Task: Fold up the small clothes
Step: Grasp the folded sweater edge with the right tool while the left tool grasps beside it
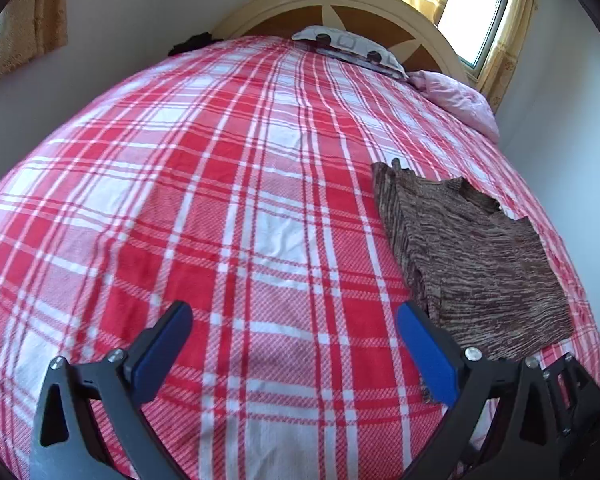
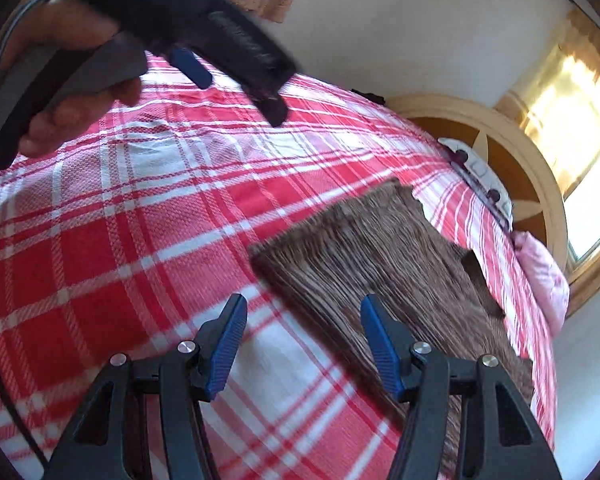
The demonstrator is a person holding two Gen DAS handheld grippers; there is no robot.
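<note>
A small brown striped knit garment (image 1: 472, 248) lies flat on the red and white plaid bedspread (image 1: 220, 184), at the right of the left wrist view. My left gripper (image 1: 294, 316) is open and empty above the bedspread, its right finger at the garment's near left edge. In the right wrist view the garment (image 2: 380, 264) lies ahead and to the right. My right gripper (image 2: 304, 312) is open and empty above its near left edge. The left gripper also shows held in a hand at the top left of the right wrist view (image 2: 236, 92).
A patterned pillow (image 1: 352, 46) and a pink pillow (image 1: 460, 100) lie at the wooden headboard (image 1: 340, 4). A window with yellow curtains (image 1: 480, 12) is behind it. White walls flank the bed. A dark item (image 1: 192, 44) sits at the bed's far left corner.
</note>
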